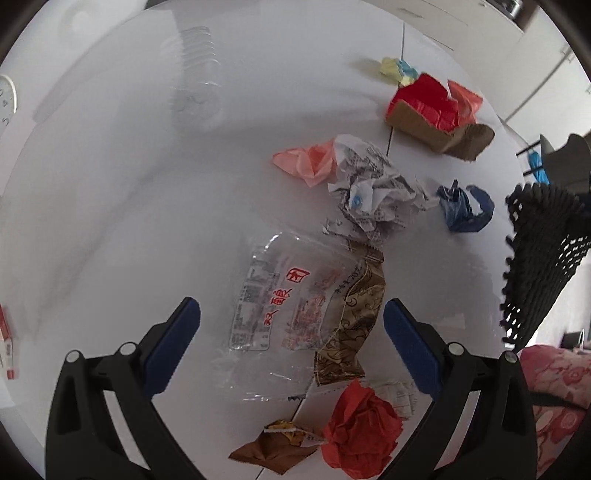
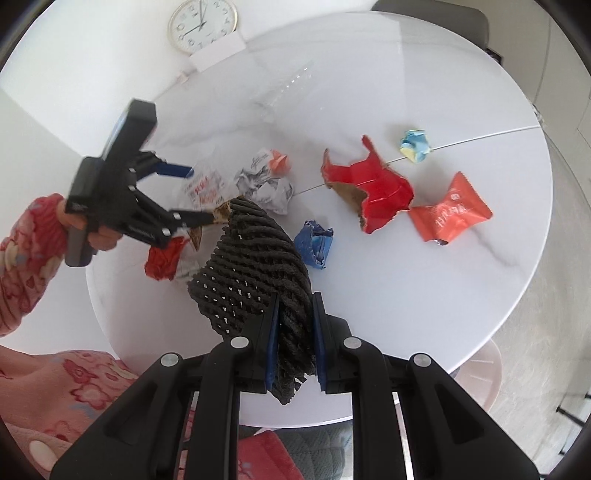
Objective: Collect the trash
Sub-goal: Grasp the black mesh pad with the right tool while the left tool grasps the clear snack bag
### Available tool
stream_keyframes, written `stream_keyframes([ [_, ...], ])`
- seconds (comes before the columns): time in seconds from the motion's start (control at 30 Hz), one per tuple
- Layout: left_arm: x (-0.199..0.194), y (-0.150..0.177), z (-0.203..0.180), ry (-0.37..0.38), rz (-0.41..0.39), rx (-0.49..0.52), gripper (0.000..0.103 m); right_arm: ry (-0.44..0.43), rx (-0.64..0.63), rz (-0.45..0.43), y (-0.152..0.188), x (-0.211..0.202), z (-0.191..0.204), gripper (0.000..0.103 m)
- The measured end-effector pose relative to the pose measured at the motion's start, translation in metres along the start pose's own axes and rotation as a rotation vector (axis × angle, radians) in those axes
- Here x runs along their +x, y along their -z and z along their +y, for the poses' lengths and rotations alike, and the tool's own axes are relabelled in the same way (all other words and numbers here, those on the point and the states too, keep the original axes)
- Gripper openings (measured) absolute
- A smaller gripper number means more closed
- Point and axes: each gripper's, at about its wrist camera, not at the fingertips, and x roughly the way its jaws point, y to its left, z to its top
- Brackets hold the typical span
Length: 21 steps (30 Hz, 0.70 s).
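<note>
My left gripper point(image 1: 291, 325) is open, hovering over a clear plastic wrapper with red characters point(image 1: 273, 302) and a gold-brown wrapper point(image 1: 354, 317) on the white round table point(image 1: 110, 221). It also shows in the right wrist view point(image 2: 201, 194). My right gripper point(image 2: 295, 332) is shut on a black foam net point(image 2: 255, 258), held above the table's near edge; the net shows at the right of the left wrist view point(image 1: 543, 266). A crumpled receipt point(image 1: 373, 184), a pink scrap point(image 1: 306, 162), a red paper ball point(image 1: 362, 428), a blue wrapper point(image 2: 316, 240) and a torn red box point(image 2: 373, 188) lie around.
An orange snack packet point(image 2: 450, 214) and a yellow-blue paper ball point(image 2: 415, 146) lie further right. A clear plastic cup point(image 2: 284, 88) lies at the table's far side. A wall clock point(image 2: 202, 24) leans behind. A small brown wrapper point(image 1: 277, 446) lies near the front.
</note>
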Motion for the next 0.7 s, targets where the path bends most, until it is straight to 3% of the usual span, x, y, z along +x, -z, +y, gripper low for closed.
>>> stream_keyframes([
  [0.23,0.016,-0.003,-0.008,0.007,0.021,0.076,0.093,0.032,0.095,-0.025,0.005,-0.007,-0.013,0.018],
  [0.3,0.022,-0.008,-0.007,-0.002,0.035,0.079,0.078,0.044,0.116,-0.033,0.007,-0.010,-0.016,0.019],
  [0.53,0.015,-0.008,0.013,-0.007,-0.014,0.007,0.060,0.059,0.139,-0.058,0.014,-0.019,-0.022,0.019],
  [0.7,-0.014,-0.008,0.015,-0.020,-0.076,-0.054,0.059,0.046,0.169,-0.108,0.022,-0.034,-0.030,0.019],
])
